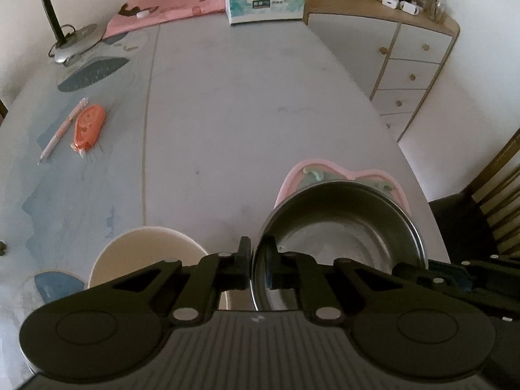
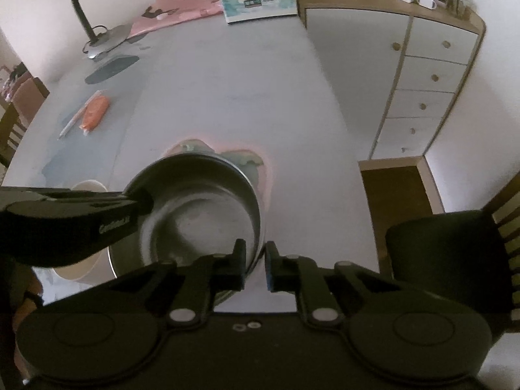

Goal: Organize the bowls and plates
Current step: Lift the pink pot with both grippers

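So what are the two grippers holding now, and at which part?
Both hold the metal bowl by its rim: the left gripper is shut on the rim's left side, the right gripper on its near right side.

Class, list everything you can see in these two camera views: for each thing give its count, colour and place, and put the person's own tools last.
metal bowl: one, dark steel, near edge of table, on the pink plate
pink plate: one, pink rim with green pattern, under the metal bowl
cream bowl: one, cream, left of the metal bowl
table: one, pale grey-blue
tissue box: one, white and teal, far end of table
pink cloth: one, pink, far left of table
desk lamp: one, grey, far left corner
orange case: one, orange, left side
pen: one, pale, beside the orange case
drawer cabinet: one, white, right of table
left tool: one, black, shut on the metal bowl's rim
right tool: one, black, shut on the metal bowl's rim
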Demonstrator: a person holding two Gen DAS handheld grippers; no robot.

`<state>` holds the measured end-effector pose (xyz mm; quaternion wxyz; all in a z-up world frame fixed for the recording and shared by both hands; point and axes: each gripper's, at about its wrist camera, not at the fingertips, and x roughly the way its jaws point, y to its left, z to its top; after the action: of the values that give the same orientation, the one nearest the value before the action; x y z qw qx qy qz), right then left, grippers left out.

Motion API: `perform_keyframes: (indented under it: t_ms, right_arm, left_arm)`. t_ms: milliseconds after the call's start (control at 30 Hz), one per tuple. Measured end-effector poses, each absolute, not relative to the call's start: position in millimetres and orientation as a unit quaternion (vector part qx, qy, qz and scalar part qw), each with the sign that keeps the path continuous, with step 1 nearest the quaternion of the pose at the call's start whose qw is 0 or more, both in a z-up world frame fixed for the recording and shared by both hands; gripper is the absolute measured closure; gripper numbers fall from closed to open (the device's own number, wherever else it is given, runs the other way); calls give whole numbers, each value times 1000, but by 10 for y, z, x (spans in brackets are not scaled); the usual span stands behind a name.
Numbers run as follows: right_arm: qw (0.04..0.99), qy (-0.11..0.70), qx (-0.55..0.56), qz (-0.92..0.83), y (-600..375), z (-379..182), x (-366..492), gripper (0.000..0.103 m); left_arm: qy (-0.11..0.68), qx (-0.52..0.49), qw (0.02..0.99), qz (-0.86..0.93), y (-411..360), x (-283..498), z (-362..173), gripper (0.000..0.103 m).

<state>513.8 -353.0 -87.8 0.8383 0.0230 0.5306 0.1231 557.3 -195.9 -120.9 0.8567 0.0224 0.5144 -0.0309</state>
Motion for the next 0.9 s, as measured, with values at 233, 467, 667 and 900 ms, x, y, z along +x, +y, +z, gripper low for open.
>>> perform_keyframes:
  t_ms: [233,467,667,900]
  right_arm:
    - [844,521,33,119,-3639,-698,5009,92]
    - [850,512,36,116,-3740,-443,4769,93]
    - [863,493,29,109,-3747,-154,4475,93]
    - [879,465,20,104,-3687,204,4027,93]
  left_arm:
    - [505,21,862,-34,-2026,5407,-986,96]
    - [482,18,875,-47,-2058,5082,-644,96]
    - [460,15,886,-58,-2028,4744,-358,96]
    - [435,6,898,-67,-1850,4233,-58,96]
